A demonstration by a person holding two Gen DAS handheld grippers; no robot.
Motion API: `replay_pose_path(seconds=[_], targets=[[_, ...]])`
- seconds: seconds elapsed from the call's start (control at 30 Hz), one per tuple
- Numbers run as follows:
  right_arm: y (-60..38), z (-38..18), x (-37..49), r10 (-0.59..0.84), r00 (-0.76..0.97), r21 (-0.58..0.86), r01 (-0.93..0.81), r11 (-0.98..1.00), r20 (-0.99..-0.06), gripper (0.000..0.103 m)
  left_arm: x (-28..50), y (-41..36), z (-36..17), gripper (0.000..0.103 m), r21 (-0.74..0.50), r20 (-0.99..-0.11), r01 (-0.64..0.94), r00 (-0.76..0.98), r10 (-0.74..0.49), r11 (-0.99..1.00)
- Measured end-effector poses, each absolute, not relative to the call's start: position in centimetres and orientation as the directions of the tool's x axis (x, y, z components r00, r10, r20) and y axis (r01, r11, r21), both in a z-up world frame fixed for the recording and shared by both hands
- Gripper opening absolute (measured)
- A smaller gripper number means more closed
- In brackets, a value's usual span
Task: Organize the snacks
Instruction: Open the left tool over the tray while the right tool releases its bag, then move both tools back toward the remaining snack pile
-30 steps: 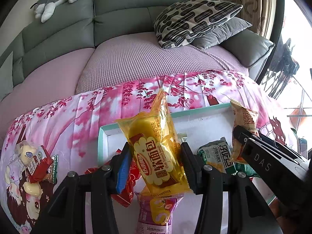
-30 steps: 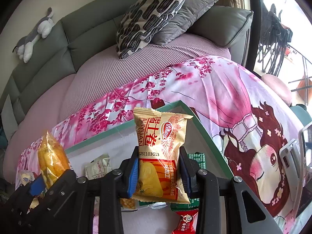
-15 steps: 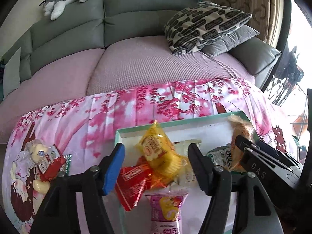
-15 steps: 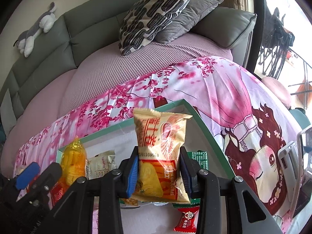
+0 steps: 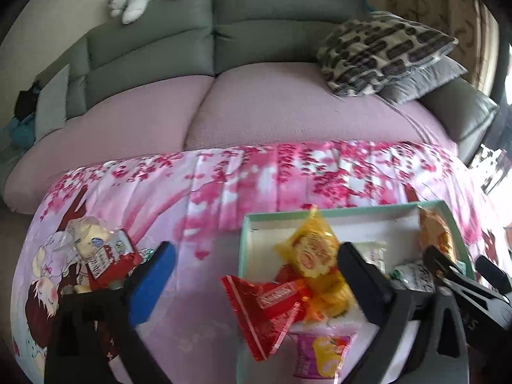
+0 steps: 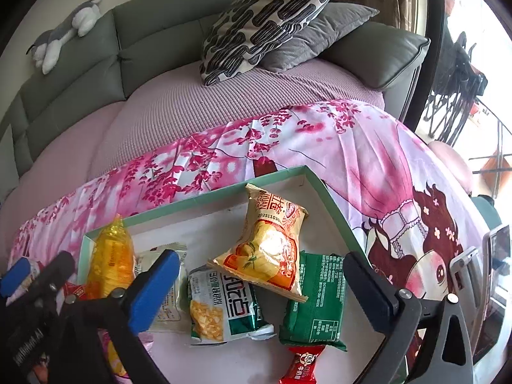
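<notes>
With both sets of tongs spread wide and holding nothing, the snacks sit loose in the green-rimmed box [image 6: 329, 198] on the floral blanket [image 6: 368, 147]. The right gripper [image 6: 259, 275] hangs over the tan chip bag [image 6: 272, 249], which lies tilted across the teal corn packet [image 6: 224, 304] and the dark green packet [image 6: 316, 304]. On the other side, the left gripper [image 5: 252, 275] hovers at the box's left wall, the yellow bread packet [image 5: 315, 252] heaped on a red wrapper [image 5: 265, 297] that pokes out over the rim.

And there's more to fetch: a small cluster of leftover snacks [image 5: 96, 252] waits on the blanket, well apart from the box.

The danger, as I read it: that red wrapper is perched on the edge, so a brush from a finger swinging left could flick it out. The chip bag is only propped, too, and could slide. Slick film packets on soft bedding may squirt from a pinch near the seam.
</notes>
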State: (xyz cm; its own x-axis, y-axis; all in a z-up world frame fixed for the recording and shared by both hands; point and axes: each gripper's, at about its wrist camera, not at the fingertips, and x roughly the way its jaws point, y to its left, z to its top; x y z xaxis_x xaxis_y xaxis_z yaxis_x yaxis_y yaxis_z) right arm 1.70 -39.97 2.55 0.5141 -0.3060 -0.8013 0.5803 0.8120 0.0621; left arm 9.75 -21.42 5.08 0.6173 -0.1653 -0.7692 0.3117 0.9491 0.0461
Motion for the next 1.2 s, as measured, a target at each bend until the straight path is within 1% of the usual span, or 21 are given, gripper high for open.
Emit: replay_pose_path(seconds=[0.27, 0.47, 0.83, 1.0, 1.2], targets=[[-39.8, 2.6, 1.8, -0.306, 0.516, 0.054, 0.57, 0.82, -0.8, 0.103, 10.6, -20.2, 4.4, 0.103, 0.004, -0.783, 0.266, 0.601, -0.162, 0.964], [-39.7, 2.6, 1.8, -0.305, 0.512, 0.047, 0.565, 0.824, -0.803, 0.103, 10.7, -19.9, 4.7, 0.103, -0.014, -0.781, 0.271, 0.598, -0.179, 0.963], [-38.9, 4.1, 1.5, -0.291, 0.526, 0.055, 0.546, 0.836, -0.799, 0.103, 10.0, -19.1, 6.9, 0.103, -0.038, -0.768, 0.305, 0.6, -0.223, 0.952], [-38.5, 5.3, 1.2, -0.283, 0.537, 0.074, 0.548, 0.833, -0.794, 0.103, 9.3, -17.8, 8.7, 0.103, -0.041, -0.744, 0.307, 0.625, -0.234, 0.951], [-37.3, 6.3, 1.1, -0.262, 0.556, 0.095, 0.531, 0.842, -0.789, 0.103, 8.7, -16.4, 9.2, 0.103, -0.059, -0.744, 0.293, 0.625, -0.237, 0.954]])
